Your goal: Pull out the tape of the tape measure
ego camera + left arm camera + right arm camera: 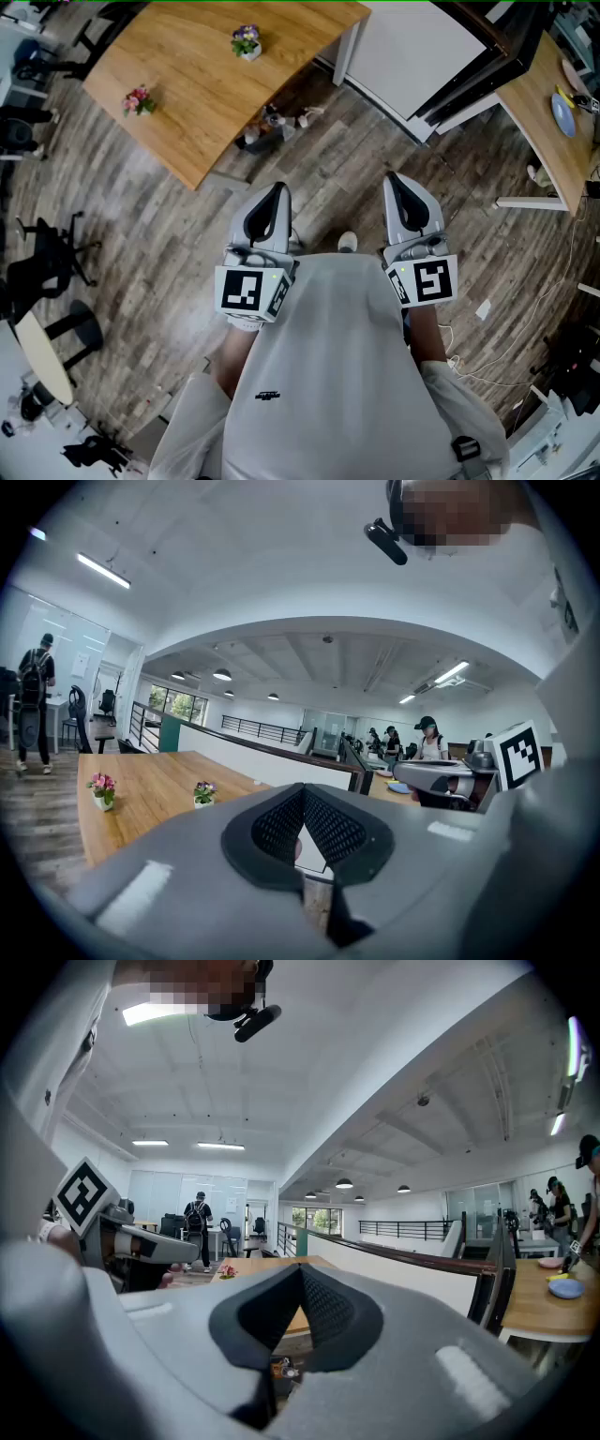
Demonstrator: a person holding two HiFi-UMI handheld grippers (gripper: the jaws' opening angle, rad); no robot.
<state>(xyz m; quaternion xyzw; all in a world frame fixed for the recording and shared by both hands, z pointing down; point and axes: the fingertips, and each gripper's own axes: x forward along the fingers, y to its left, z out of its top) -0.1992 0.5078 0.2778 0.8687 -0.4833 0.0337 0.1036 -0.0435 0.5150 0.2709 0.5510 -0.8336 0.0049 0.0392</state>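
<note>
No tape measure shows in any view. In the head view my left gripper (277, 193) and right gripper (395, 181) are held side by side in front of the person's chest, high above the wooden floor. Both point forward with their jaws pressed together and nothing between them. In the left gripper view the left gripper (302, 795) has its dark pads meeting at the tip, and the same holds for the right gripper (300, 1273) in the right gripper view. The person's white shirt (328, 375) fills the lower middle of the head view.
A wooden table (206, 75) stands ahead, with a pink flower pot (139, 100) and a purple flower pot (247, 41) on it. Small objects (274, 123) lie on the floor beneath its edge. A white partition (412, 56) and a second desk (553, 122) stand right, office chairs (52, 248) left.
</note>
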